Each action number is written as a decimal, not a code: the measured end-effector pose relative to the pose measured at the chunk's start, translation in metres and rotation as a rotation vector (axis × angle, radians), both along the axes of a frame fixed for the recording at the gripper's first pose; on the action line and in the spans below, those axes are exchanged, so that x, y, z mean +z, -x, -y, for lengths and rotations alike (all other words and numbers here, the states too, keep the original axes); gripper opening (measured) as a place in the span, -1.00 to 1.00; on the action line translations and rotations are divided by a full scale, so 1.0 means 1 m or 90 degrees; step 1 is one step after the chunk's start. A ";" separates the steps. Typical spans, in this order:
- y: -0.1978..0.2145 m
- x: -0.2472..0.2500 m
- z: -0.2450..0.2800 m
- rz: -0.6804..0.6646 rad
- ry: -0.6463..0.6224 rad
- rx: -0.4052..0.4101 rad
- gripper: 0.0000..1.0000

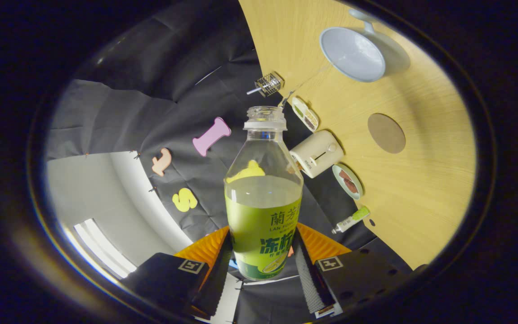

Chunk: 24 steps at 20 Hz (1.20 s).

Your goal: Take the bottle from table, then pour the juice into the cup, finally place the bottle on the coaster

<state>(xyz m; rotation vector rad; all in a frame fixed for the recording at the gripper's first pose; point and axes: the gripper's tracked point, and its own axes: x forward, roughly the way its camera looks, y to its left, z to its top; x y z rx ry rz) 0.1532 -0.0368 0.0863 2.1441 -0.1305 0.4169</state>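
Gripper [263, 256] fingers clamped on bottle [263, 198], one each side of labelled lower body. Bottle uncapped, part full of liquid, held off table [430, 198]. View rolled; table right of bottle. Toaster [316, 154] just beyond bottle; small dish [348, 181] beside it. Cup [353, 54] farther; round coaster [386, 133] bare.

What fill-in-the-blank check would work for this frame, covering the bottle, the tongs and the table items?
1. The bottle sits between the two fingers of the tongs, and its mouth has no ____.
2. The round brown coaster lies on the ____ table.
3. Beyond the coaster stands the pale, empty ____.
4. The liquid fills the bottle to about ____ of its height.

Missing words: cap; wooden; cup; half
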 end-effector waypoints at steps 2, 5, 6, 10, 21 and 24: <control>0.000 0.001 0.001 0.003 -0.006 -0.003 0.52; 0.001 -0.001 0.000 0.000 -0.005 -0.005 0.51; -0.001 0.001 0.001 0.000 -0.003 -0.005 0.51; -0.004 -0.010 -0.008 -0.033 0.062 0.004 0.51; 0.002 -0.054 -0.057 -0.080 0.456 0.010 0.52; 0.004 -0.081 -0.062 -0.096 0.620 -0.006 0.52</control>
